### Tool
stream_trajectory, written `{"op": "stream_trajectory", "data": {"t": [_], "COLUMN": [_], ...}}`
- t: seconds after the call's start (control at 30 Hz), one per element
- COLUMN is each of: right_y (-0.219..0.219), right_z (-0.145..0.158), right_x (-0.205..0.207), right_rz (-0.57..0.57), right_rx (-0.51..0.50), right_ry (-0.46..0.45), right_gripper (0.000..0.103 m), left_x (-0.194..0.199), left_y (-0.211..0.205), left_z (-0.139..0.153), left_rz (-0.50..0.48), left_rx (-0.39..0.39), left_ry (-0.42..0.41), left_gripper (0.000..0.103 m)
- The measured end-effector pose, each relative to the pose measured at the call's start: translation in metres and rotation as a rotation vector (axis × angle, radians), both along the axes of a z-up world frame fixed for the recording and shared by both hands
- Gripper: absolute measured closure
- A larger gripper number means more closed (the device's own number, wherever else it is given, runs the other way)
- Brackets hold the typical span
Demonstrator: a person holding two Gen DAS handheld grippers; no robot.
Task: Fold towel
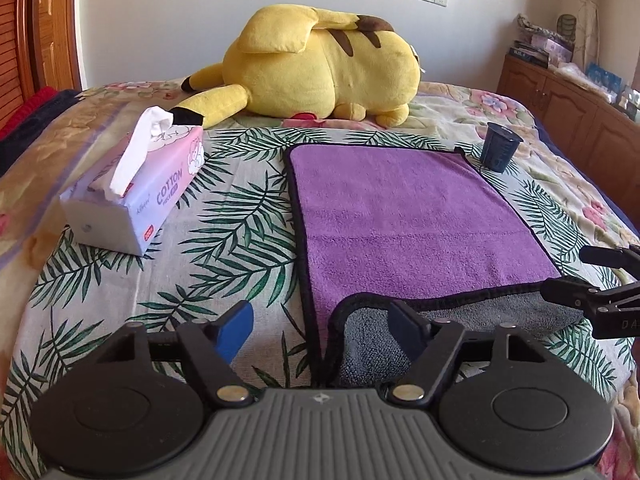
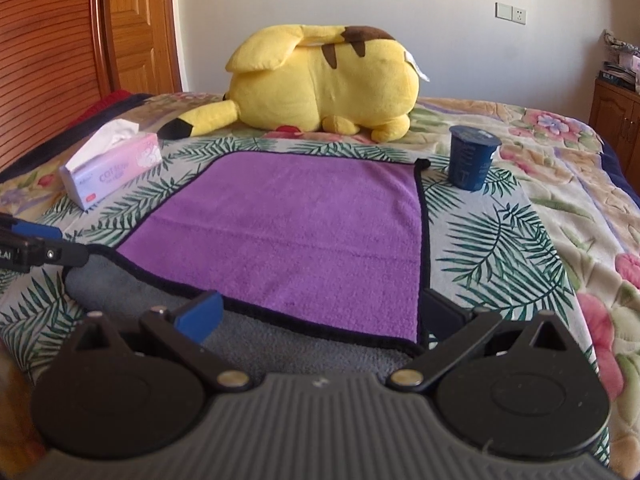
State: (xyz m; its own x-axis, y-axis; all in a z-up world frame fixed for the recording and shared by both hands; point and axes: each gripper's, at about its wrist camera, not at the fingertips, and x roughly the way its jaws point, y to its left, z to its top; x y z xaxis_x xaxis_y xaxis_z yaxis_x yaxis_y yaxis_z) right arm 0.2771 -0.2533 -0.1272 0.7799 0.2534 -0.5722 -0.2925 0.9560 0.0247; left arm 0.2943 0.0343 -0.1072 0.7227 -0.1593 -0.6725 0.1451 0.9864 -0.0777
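Towel (image 1: 400, 216): purple, flat on bedspread ahead of both grippers, near edge turned up, grey underside showing.
L gripper (image 1: 320, 320): spread wide, straddling near-left corner.
R gripper (image 2: 320, 312): spread wide, at near-right corner.
Cup (image 2: 472, 158): beyond R, off far corner.

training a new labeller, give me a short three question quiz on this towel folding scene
1. True or false: the left hand-held gripper is clamped shut on the purple terry towel with black trim.
2. Which towel edge shows its grey underside: near or far?
3. What stands just off the towel's far right corner: A) dark blue plastic cup B) pink soft tissue pack C) yellow plush toy?

Key: 1 false, both grippers, including the right hand-held gripper, are open. 2 near. 3 A.
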Motion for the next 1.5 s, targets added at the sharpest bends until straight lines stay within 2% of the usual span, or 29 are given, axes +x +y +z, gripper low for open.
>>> {"op": "stream_trajectory", "data": {"t": [0.13, 0.37, 0.63, 0.83, 0.93, 1.1, 1.5], "right_y": [-0.010, -0.022, -0.037, -0.051, -0.055, -0.056, -0.064], "right_z": [-0.002, -0.003, -0.006, -0.007, -0.006, -0.008, 0.002], "right_x": [0.006, 0.014, 0.022, 0.026, 0.028, 0.029, 0.025], "right_rz": [-0.010, -0.009, 0.003, 0.004, 0.016, 0.032, 0.056], "right_rx": [0.022, 0.030, 0.073, 0.142, 0.156, 0.159, 0.186], "right_ry": [0.029, 0.097, 0.207, 0.276, 0.308, 0.345, 0.351], "right_gripper": [0.000, 0.000, 0.000, 0.001, 0.013, 0.015, 0.035], "left_x": [-0.001, -0.001, -0.001, -0.001, -0.001, -0.002, -0.002], "left_y": [-0.003, -0.006, -0.005, -0.005, -0.007, -0.009, -0.013], "left_z": [0.002, 0.000, -0.007, -0.012, -0.013, -0.015, -0.015], "left_rz": [-0.012, -0.031, -0.020, -0.017, -0.022, -0.025, -0.036], "left_rx": [-0.014, -0.040, -0.040, -0.039, -0.038, -0.034, -0.027], "left_ry": [-0.015, -0.002, 0.017, 0.027, 0.030, 0.027, 0.026], "left_gripper": [0.065, 0.080, 0.081, 0.081, 0.081, 0.081, 0.081]}}
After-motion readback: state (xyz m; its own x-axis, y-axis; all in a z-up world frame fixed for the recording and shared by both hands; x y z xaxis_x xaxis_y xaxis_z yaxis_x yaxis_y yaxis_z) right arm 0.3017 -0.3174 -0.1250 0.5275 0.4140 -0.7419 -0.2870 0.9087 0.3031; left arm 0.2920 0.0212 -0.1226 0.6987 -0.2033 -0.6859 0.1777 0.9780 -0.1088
